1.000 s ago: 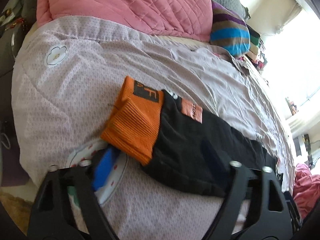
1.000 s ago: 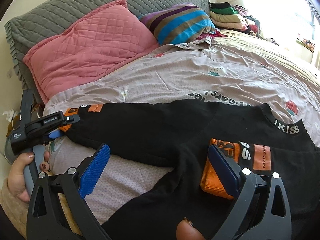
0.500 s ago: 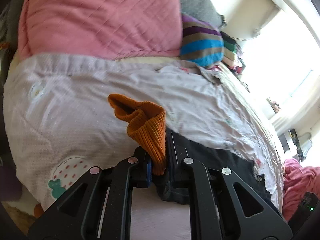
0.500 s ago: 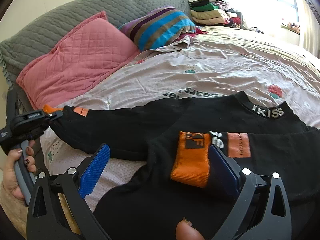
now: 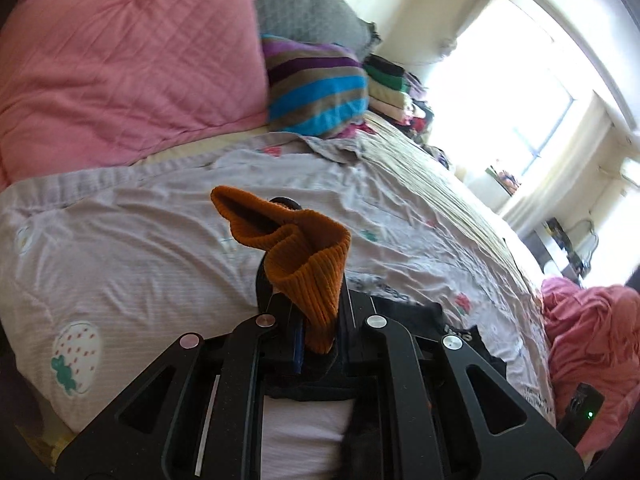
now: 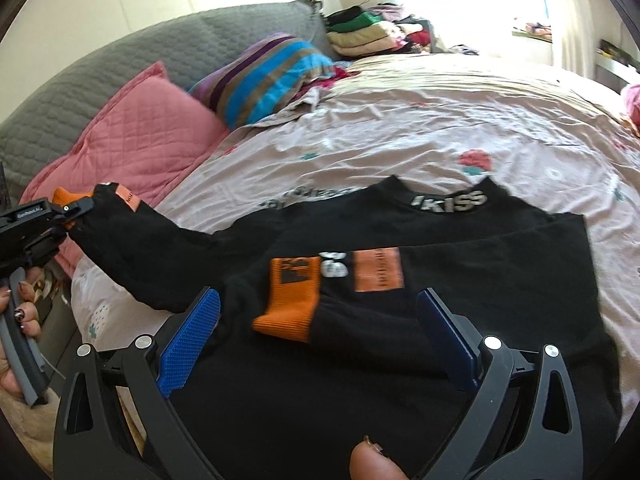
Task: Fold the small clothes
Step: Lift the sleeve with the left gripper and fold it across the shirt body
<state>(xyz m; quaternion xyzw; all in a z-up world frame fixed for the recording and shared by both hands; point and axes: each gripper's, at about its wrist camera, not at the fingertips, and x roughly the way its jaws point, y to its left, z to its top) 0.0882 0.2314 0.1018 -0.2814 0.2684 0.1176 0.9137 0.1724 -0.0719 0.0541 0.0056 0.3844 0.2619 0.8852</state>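
A black sweater (image 6: pixel 400 360) with orange ribbed cuffs lies on the bed, its collar printed "KISS". My left gripper (image 5: pixel 318 332) is shut on the orange cuff (image 5: pixel 304 264) of the left sleeve and holds it raised off the sheet. In the right wrist view the same gripper (image 6: pixel 70 210) shows at far left, holding that sleeve (image 6: pixel 132 260) stretched out. My right gripper (image 6: pixel 320 336) is open and empty, hovering just above the sweater body. The other sleeve's orange cuff (image 6: pixel 290 300) lies folded across the chest between its fingers.
The bed has a pale printed sheet (image 6: pixel 400 128). A pink quilted pillow (image 6: pixel 132 144), a striped pillow (image 6: pixel 268 76) and a grey headboard (image 6: pixel 120 64) are at the head. Folded clothes (image 6: pixel 368 32) are stacked behind. A pink garment (image 5: pixel 592 344) lies at the right.
My left gripper shut on the orange cuff and lifted it off the sheet, pulling the sleeve outward. My right gripper stayed open and moved forward over the sweater towards the folded sleeve.
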